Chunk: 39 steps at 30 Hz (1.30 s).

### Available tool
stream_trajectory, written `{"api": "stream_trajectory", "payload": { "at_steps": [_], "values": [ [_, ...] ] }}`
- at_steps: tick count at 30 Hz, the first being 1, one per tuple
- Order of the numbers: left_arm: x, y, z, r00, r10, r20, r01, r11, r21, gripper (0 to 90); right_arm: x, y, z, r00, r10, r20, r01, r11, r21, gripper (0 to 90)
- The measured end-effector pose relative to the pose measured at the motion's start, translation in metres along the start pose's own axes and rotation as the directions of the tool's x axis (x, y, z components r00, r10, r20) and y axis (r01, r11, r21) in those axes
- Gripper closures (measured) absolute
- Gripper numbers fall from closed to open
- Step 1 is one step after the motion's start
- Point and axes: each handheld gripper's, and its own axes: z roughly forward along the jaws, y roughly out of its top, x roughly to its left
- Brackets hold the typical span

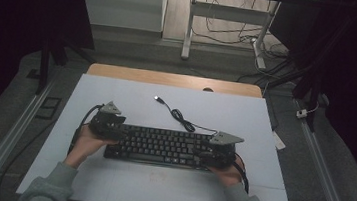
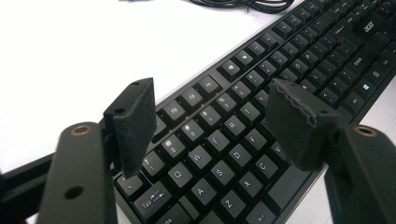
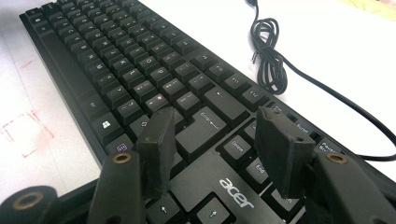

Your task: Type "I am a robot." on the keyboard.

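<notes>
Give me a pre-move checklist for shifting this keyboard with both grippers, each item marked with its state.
1. Left gripper open above the keyboard's left end, gripping nothing: ok.
2. Right gripper open over the right end, beside the Enter key: ok.
3. Jaws closed on the keyboard's edges: not ok, neither grips it.
4. Keyboard flat on the white table: ok.
5. Cable lies loose behind it, USB plug unplugged: ok.
6. Keyboard's underside free of snags: cannot tell.
</notes>
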Motion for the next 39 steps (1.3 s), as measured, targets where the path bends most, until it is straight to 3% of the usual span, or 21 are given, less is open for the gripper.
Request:
{"api": "stream_trajectory", "payload": {
  "at_steps": [9,16,22,31,39],
  "values": [
    [0.000,-0.001,0.001,1.0000,-0.002,0.000,0.002,1.0000,0.004,31.0,0.004,0.004,0.003,0.9999,-0.008,-0.011,0.008,1.000,-0.005,48.3],
    [-0.001,-0.001,0.002,1.0000,0.007,0.003,-0.007,0.9999,0.010,30.9,0.007,0.014,0.009,0.9989,0.007,-0.046,-0.009,0.999,-0.040,48.5],
    [-0.001,-0.001,0.003,1.0000,0.003,-0.003,-0.003,0.9999,0.011,30.4,0.012,0.024,0.014,0.9981,-0.008,-0.061,0.005,0.998,-0.058,48.9],
    [-0.001,-0.001,0.004,1.0000,0.003,0.000,-0.003,0.9998,0.017,30.0,0.010,0.035,0.019,0.9983,-0.008,-0.058,0.005,0.998,-0.067,50.7],
    [-0.001,-0.001,0.005,1.0000,0.004,0.001,-0.004,0.9998,0.017,29.9,0.015,0.042,0.024,0.9964,-0.021,-0.083,0.015,0.998,-0.062,62.7]
  ]
}}
